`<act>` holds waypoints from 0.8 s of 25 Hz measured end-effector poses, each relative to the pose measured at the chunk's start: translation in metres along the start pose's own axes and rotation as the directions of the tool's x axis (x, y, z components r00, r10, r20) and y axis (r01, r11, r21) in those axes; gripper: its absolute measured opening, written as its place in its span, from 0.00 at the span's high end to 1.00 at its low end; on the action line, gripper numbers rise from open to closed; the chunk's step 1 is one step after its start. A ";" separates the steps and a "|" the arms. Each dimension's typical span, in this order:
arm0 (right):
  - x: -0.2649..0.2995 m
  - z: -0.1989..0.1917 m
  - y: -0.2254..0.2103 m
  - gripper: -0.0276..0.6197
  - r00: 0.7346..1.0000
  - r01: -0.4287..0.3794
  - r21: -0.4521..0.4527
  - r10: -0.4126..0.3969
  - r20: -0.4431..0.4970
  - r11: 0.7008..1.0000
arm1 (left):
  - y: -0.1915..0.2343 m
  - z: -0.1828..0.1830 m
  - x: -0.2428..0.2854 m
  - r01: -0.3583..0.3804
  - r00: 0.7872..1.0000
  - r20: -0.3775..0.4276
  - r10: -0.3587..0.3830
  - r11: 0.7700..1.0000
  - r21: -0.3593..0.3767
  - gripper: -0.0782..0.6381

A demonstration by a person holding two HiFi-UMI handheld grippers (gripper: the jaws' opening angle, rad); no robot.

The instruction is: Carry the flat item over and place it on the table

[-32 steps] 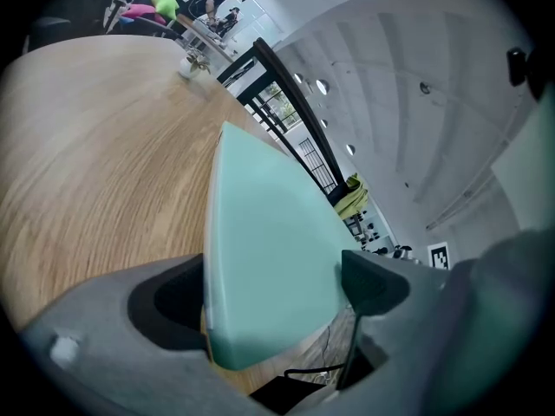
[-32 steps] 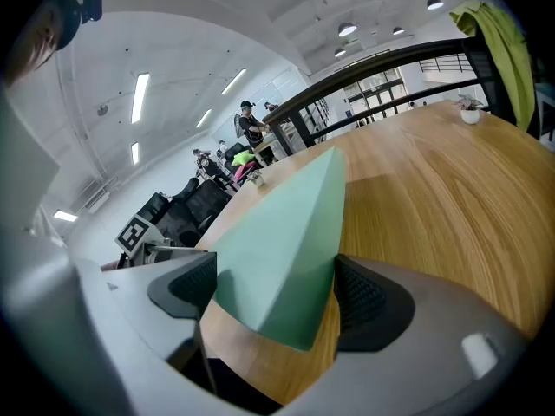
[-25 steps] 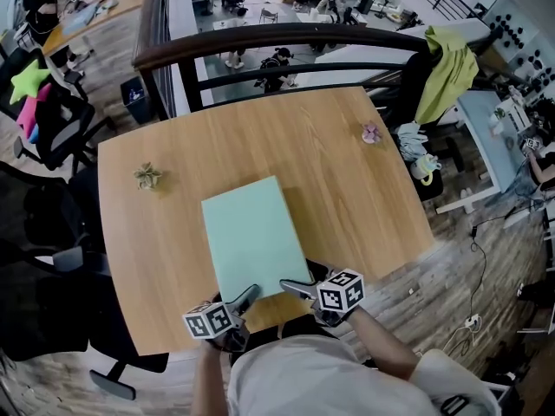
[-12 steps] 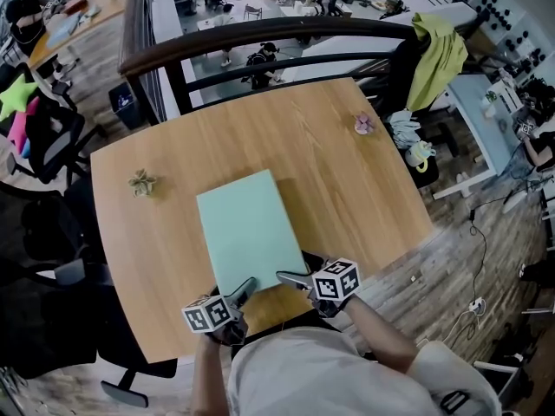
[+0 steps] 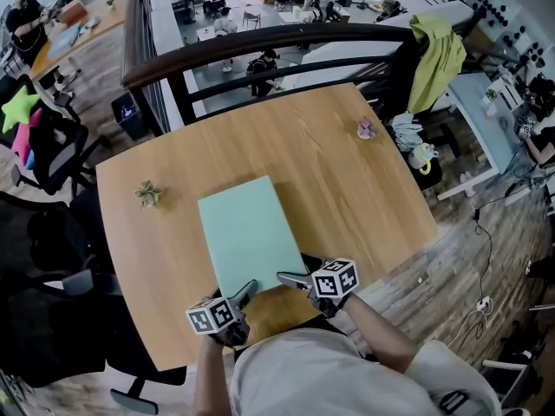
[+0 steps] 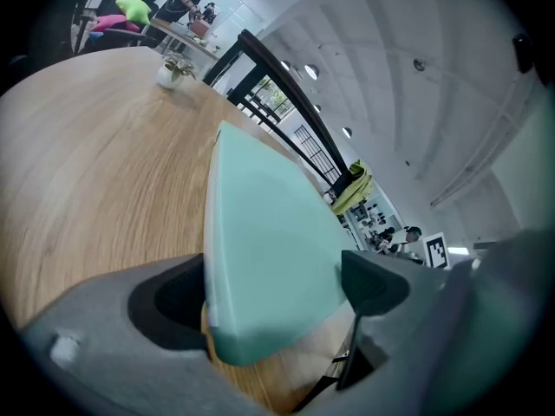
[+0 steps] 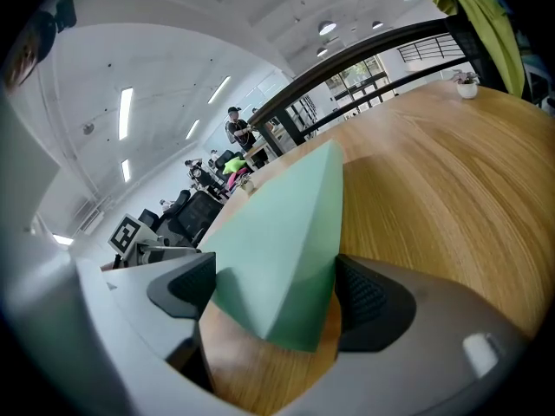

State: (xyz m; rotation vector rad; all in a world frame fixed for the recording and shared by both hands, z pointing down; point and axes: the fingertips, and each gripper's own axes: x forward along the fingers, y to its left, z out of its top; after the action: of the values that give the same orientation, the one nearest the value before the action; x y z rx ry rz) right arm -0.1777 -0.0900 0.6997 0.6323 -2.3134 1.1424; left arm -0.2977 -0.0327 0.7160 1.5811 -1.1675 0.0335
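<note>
A flat mint-green board [image 5: 247, 232] lies lengthwise over the middle of the wooden table [image 5: 347, 172], its near end at the table's front edge. My left gripper [image 5: 247, 291] is shut on the board's near left corner. My right gripper [image 5: 290, 280] is shut on the near right corner. In the left gripper view the board [image 6: 269, 232] fills the gap between the jaws of the left gripper [image 6: 277, 293], its corner a little above the wood. In the right gripper view the board [image 7: 286, 241] sits pinched in the right gripper [image 7: 273, 289].
A small green plant [image 5: 148, 193] stands at the table's left side and a small pink one [image 5: 367, 128] at the far right. A dark railing [image 5: 260, 42] runs behind the table. Office chairs [image 5: 52, 146] stand left; a yellow-green cloth [image 5: 438, 55] hangs at right.
The head view has shifted slightly. Both grippers keep their hold on the board's near corners, and the board stays at nearly the same spot over the table.
</note>
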 end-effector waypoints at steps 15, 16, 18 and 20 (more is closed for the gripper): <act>0.021 0.006 -0.010 0.26 1.000 -0.012 0.035 0.012 0.002 0.999 | 0.009 0.014 0.002 -0.034 0.999 -0.012 0.035 0.999 0.041 0.20; 0.022 0.005 -0.011 0.26 1.000 -0.013 0.037 0.013 0.000 0.999 | 0.009 0.014 0.002 -0.039 0.999 -0.013 0.039 0.998 0.042 0.21; 0.024 0.004 -0.012 0.26 1.000 -0.012 0.041 0.013 -0.006 0.999 | 0.011 0.015 0.003 -0.049 0.999 -0.012 0.050 0.998 0.042 0.21; 0.027 0.004 -0.013 0.26 1.000 -0.012 0.043 0.012 -0.010 0.999 | 0.014 0.016 0.004 -0.061 0.998 -0.011 0.061 0.997 0.045 0.21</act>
State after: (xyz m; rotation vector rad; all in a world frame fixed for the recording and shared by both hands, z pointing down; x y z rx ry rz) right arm -0.1917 -0.1050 0.7211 0.6276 -2.2921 1.2009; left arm -0.3131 -0.0459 0.7227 1.5822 -1.2128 0.1100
